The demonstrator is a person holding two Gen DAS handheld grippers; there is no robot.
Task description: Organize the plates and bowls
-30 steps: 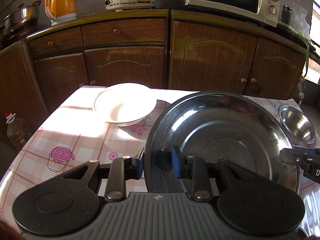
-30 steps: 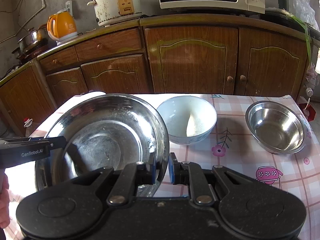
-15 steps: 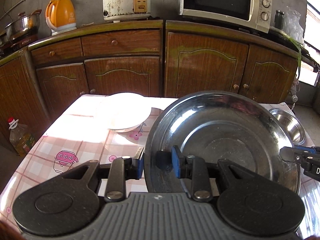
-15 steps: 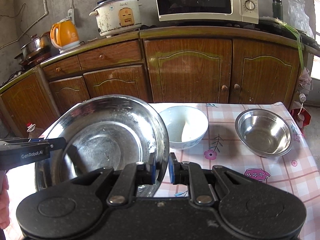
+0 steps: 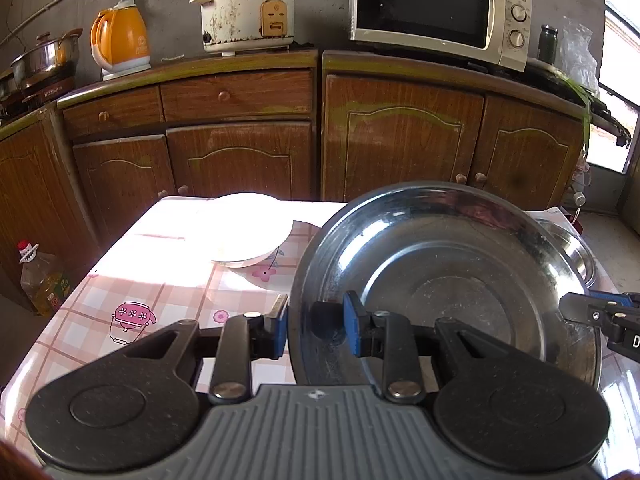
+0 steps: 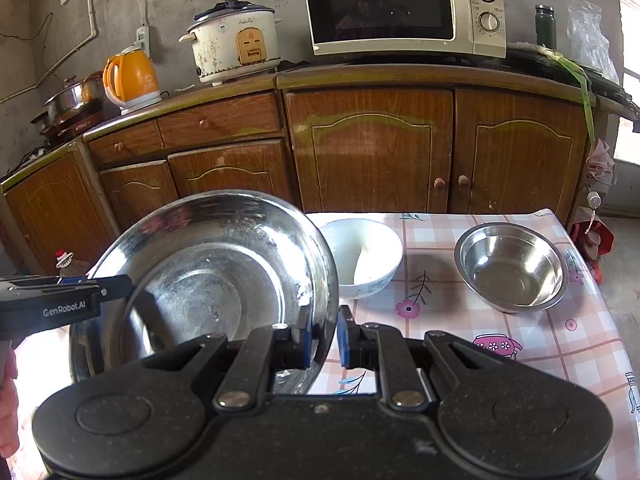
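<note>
A large steel basin hangs tilted above the pink checked table, held at opposite rims. My left gripper is shut on its left rim, one blue pad inside and one outside. My right gripper is shut on the basin's right rim. Each gripper shows in the other's view: the right gripper at the far rim, the left gripper likewise. A white bowl and a small steel bowl stand on the table beyond. The white bowl glares in sunlight.
Wooden cabinets run behind the table, carrying a microwave, a rice cooker and an orange kettle. An oil bottle stands on the floor left of the table. A person's hand shows at the left edge.
Both grippers have lifted the basin up and back together. The table and its bowls now sit lower and farther off in both views. Neither grip has changed.
</note>
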